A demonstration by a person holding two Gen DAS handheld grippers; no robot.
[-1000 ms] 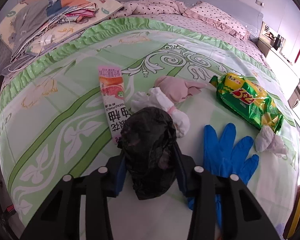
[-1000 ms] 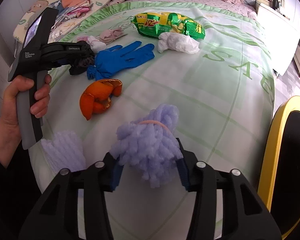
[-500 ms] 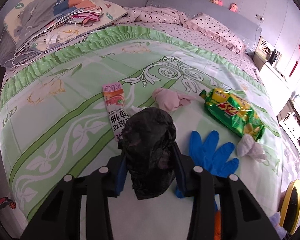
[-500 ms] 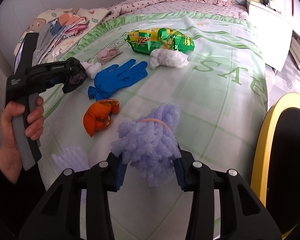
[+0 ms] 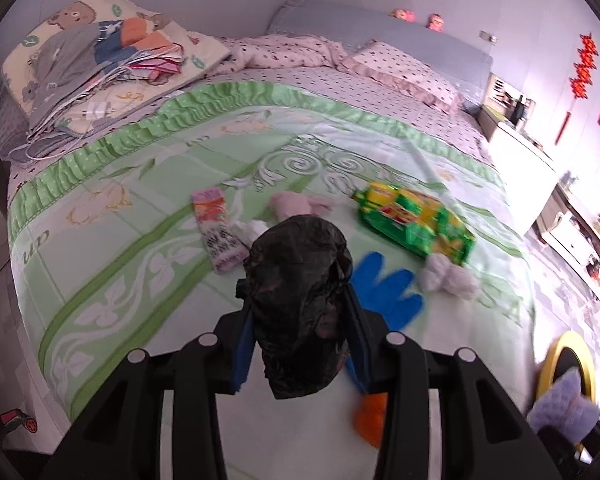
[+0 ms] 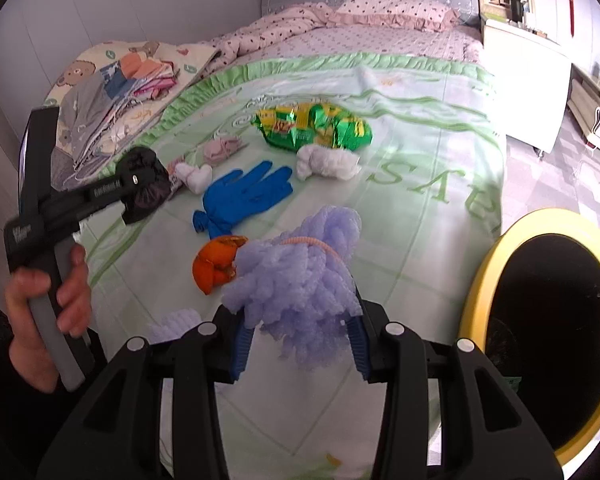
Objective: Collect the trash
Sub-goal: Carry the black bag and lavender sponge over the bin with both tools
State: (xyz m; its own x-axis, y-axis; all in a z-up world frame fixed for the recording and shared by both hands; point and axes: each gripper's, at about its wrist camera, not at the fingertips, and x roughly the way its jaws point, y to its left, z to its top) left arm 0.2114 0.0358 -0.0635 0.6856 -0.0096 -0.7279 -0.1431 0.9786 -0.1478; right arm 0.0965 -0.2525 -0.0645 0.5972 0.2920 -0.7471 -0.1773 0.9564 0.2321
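My left gripper (image 5: 299,308) is shut on a crumpled black plastic bag (image 5: 300,276), held above the green bedspread (image 5: 140,208). The right wrist view shows that gripper (image 6: 144,184) in a person's hand (image 6: 48,300), still holding the bag. My right gripper (image 6: 299,324) is shut on a fluffy purple wad (image 6: 300,272) with an orange band, lifted off the bed beside the yellow-rimmed bin (image 6: 540,320). Lying on the bed are a blue glove (image 6: 244,196), a green snack bag (image 6: 312,126), a white tissue wad (image 6: 328,162) and orange peel (image 6: 214,264).
A pink drink wrapper (image 5: 216,228), a pink cloth (image 5: 296,206) and a white sock (image 6: 196,174) lie farther up the bed. A second purple wad (image 6: 172,326) sits at the bed's near edge. Folded bedding (image 5: 100,60) is piled far left; a white cabinet (image 6: 528,72) stands right.
Both grippers have risen and drawn back from the bed with their loads still held. The yellow bin now shows larger in the right wrist view and appears in the left wrist view.
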